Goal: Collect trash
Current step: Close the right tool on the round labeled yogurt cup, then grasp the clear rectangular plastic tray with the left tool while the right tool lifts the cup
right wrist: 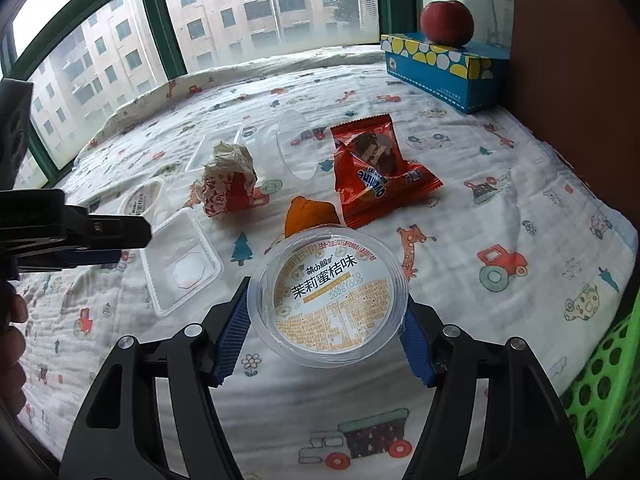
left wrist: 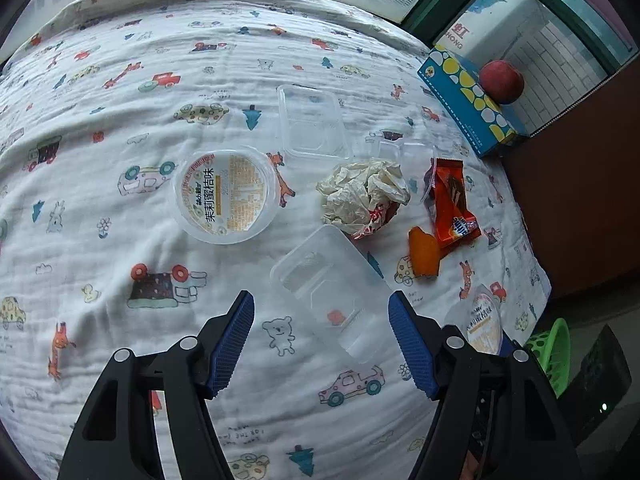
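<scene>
We are in a home, likely a bedroom: a bed (left wrist: 120, 208) with a child's blanket (right wrist: 500, 208) printed with cars and giraffes runs up to a green-framed bay window (right wrist: 160, 32) facing apartment blocks. At the bed's far right corner a tissue box (right wrist: 440, 70) carries an apple (right wrist: 447, 23).

Left wrist camera looks steeply down over the bed (left wrist: 120, 200); right wrist camera sits lower, facing the window (right wrist: 224, 12); both share the crumpled wrapper (left wrist: 362, 196).
</scene>
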`<action>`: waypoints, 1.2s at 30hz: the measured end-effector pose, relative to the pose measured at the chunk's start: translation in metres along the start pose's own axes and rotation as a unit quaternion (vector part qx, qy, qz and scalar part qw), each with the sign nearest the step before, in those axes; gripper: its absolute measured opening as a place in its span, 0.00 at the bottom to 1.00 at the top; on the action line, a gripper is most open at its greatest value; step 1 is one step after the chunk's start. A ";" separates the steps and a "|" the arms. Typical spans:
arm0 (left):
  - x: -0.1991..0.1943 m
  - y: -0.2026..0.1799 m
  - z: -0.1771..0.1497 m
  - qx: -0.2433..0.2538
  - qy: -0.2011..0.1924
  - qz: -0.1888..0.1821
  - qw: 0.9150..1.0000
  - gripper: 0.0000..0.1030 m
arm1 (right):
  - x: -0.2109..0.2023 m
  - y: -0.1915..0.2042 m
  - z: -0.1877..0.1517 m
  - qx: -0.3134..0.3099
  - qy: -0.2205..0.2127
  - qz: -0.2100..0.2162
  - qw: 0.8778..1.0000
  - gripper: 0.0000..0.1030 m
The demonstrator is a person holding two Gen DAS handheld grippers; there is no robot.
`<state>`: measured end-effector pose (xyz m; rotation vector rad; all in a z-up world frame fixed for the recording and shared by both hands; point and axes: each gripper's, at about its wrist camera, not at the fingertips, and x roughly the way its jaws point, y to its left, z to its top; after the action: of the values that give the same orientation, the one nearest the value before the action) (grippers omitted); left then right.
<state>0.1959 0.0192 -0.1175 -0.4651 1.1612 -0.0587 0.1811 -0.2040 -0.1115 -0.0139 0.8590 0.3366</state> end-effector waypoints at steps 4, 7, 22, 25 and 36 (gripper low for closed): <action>0.009 -0.010 0.000 -0.016 0.001 0.010 1.000 0.65 | -0.022 -0.007 -0.004 0.005 -0.014 0.000 1.000 0.64; 0.016 -0.015 0.001 -0.031 0.002 0.023 0.999 0.65 | -0.039 -0.016 -0.006 0.016 -0.028 0.005 0.999 0.64; 0.041 -0.021 0.004 -0.100 0.004 0.073 0.992 0.65 | -0.086 -0.049 -0.021 0.043 -0.066 0.002 0.997 0.63; 0.041 -0.028 0.003 -0.084 -0.002 0.083 0.993 0.65 | -0.091 -0.053 -0.023 0.047 -0.069 0.000 0.997 0.62; 0.018 -0.033 -0.007 -0.043 -0.009 0.033 0.999 0.38 | -0.122 -0.062 -0.032 0.066 -0.091 -0.017 0.993 0.62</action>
<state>0.2033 -0.0181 -0.1231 -0.5021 1.1627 0.0520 0.1026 -0.3022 -0.0490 0.1225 0.6969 0.2440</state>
